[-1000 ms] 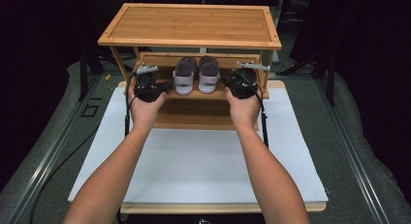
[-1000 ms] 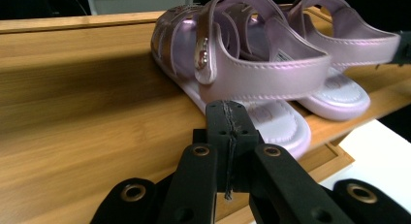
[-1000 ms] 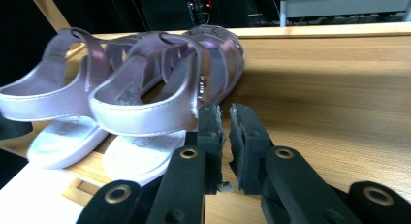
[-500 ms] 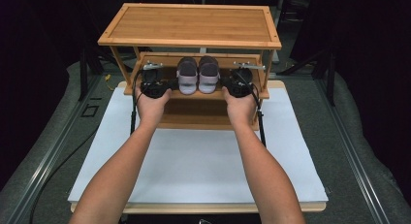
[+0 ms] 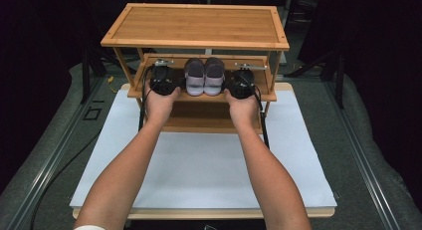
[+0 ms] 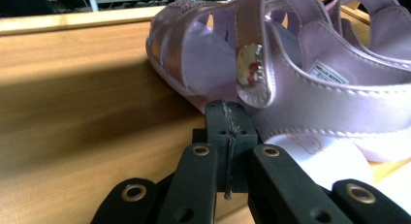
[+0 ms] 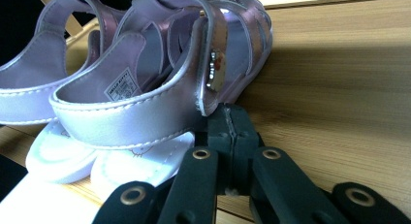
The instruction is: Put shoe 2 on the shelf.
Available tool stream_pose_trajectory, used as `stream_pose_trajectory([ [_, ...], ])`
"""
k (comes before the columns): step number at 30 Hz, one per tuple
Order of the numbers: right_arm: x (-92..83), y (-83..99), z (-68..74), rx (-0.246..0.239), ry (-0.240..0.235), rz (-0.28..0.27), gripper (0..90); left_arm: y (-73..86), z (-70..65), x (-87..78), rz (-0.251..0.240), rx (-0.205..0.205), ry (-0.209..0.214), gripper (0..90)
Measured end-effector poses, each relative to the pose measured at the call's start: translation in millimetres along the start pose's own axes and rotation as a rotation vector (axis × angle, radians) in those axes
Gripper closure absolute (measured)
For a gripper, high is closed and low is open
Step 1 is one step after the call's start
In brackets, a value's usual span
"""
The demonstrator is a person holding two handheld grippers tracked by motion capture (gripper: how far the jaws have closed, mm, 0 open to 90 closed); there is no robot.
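Observation:
A pair of lilac sandals, left one [image 5: 194, 76] and right one [image 5: 215, 75], stands side by side on the middle shelf [image 5: 199, 96] of a bamboo rack. My left gripper [image 5: 163, 76] lies on the shelf just left of the pair. Its jaws are shut, and the tip [image 6: 228, 112] is right against the left sandal's [image 6: 291, 88] sole edge under the strap. My right gripper [image 5: 242, 79] lies just right of the pair. Its jaws have just been closing and now meet with nothing between them, tip [image 7: 230, 115] at the right sandal's [image 7: 145, 107] side.
The rack's top shelf [image 5: 199, 26] overhangs both grippers and the sandals. Its lower shelf [image 5: 209, 118] sits under my wrists. The rack stands at the far end of a white board [image 5: 209, 165] on the table. Dark cables [image 5: 263, 128] trail back from the grippers.
Both hands have slid forward onto the middle shelf and inward, closing in on the sandals from either side. The sandals have stayed in place.

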State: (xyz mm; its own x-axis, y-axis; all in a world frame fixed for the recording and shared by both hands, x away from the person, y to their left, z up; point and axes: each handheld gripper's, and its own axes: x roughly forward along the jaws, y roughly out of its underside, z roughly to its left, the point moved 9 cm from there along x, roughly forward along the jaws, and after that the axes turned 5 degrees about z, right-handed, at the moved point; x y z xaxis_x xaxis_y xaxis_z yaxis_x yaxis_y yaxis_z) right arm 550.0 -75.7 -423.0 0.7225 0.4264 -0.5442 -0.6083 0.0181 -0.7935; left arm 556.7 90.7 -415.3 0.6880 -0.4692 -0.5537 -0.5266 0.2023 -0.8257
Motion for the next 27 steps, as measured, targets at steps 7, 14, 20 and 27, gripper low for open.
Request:
stream_pose_trajectory([
  [7,1.7,-1.6,0.4,-0.006,0.011,0.001,90.0,-2.9,4.9,5.1,0.005,0.021,0.016,90.0],
  [14,2.0,-1.9,-0.5,-0.019,0.04,-0.011,90.0,-2.3,5.5,5.1,0.005,0.007,0.012,90.0],
  [20,-0.3,-0.8,-2.3,-0.054,0.049,0.002,87.8,-1.6,7.3,4.2,0.011,-0.002,0.005,90.0],
  [27,-7.2,-0.9,-3.8,-0.063,0.052,-0.012,87.4,-0.9,9.0,-2.9,-0.006,-0.017,0.0,89.7],
])
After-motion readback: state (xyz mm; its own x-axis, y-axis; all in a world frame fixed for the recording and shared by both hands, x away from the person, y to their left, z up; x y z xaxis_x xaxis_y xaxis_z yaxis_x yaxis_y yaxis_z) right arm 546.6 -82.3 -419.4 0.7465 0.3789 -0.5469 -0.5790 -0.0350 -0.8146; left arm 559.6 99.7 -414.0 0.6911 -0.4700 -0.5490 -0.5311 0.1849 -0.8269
